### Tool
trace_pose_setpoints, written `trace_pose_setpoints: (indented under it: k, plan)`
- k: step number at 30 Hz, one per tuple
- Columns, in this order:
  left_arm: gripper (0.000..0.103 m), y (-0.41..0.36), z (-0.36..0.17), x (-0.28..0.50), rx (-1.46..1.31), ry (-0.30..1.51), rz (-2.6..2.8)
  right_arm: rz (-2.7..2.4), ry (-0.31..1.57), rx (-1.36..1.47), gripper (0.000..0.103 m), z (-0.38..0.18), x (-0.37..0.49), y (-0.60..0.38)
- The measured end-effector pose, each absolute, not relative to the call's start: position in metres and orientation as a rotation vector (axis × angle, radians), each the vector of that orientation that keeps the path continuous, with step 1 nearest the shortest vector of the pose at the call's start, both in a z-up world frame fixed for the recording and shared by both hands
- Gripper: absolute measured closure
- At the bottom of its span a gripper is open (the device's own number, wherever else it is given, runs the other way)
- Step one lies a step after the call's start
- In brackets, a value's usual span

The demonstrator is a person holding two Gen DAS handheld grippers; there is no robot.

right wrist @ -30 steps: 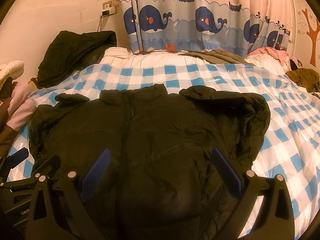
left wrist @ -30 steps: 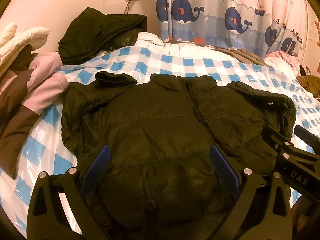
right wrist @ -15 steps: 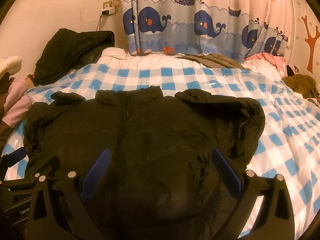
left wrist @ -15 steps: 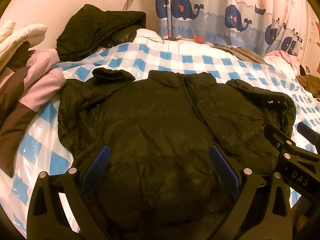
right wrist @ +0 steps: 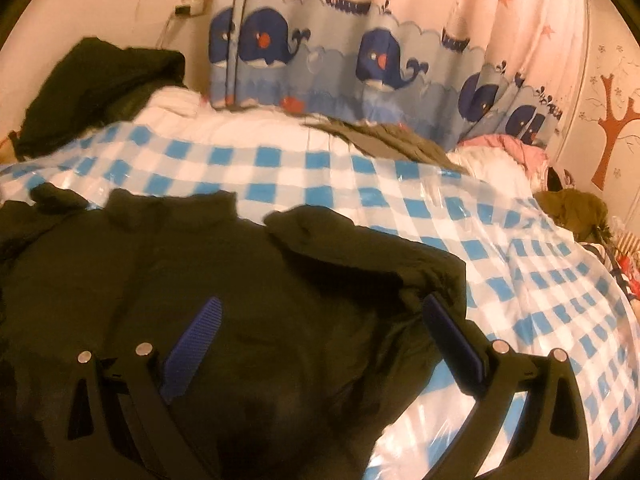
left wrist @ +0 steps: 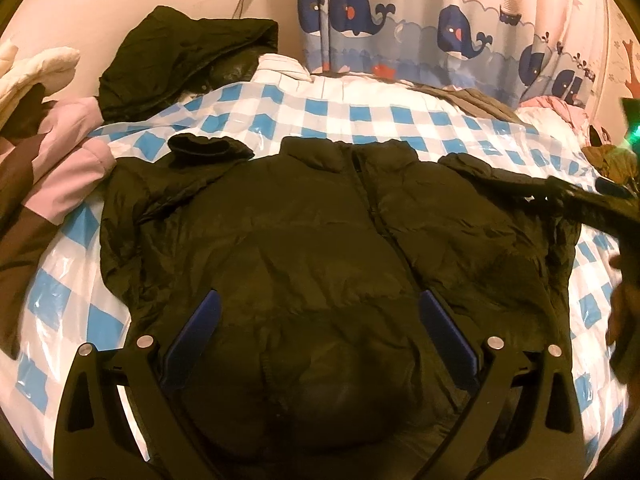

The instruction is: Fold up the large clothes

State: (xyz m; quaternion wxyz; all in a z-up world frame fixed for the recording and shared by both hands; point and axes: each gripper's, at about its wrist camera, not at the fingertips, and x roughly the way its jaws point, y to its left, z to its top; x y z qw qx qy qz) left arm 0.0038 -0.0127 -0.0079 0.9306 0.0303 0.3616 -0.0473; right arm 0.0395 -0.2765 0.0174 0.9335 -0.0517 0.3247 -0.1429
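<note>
On the bed's left edge a heap of clothes [left wrist: 44,168] in pink, brown and cream is piled up, and just past it, at the far left corner against the wall, a second dark coat [left wrist: 180,52] lies bunched. The blue-and-white checked sheet [left wrist: 332,116] covers the bed, shiny like plastic. Spread flat on it, front up and collar toward the far edge, is the dark puffer jacket [left wrist: 320,232], zip closed down the middle. Its left sleeve [left wrist: 160,184] is bent back, the cuff lying beside the collar; its right sleeve [right wrist: 360,256] is folded across the shoulder.

The left gripper [left wrist: 320,328] hangs over the jacket's lower half, its blue-padded fingers [left wrist: 196,328] spread wide with nothing between them. The right gripper [right wrist: 324,332] is over the jacket's right side, fingers equally wide apart and empty, its right finger [right wrist: 452,336] above the sleeve's outer edge; whether it touches the fabric I cannot tell, the view being blurred.

Along the far edge hangs a whale-print curtain [right wrist: 360,52]; an olive garment [right wrist: 572,212] and pink bedding [right wrist: 516,148] sit at the far right corner.
</note>
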Motion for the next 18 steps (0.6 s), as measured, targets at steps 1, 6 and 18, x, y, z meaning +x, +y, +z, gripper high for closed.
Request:
trace_pose_setpoints:
  k: [1,6,18]
  plan:
    - [0.008,-0.014,-0.009,0.005,0.065,0.743,-0.099,-0.307,0.69,-0.15,0.006,0.014,0.048,-0.278]
    - [0.008,-0.016,-0.011,0.006,0.061,0.754,-0.106,-0.299,0.752,-0.283,0.006,-0.001,0.073,-0.267]
    - [0.008,-0.022,-0.01,0.002,0.083,0.742,-0.108,-0.282,0.785,-0.353,0.006,-0.018,0.111,-0.258]
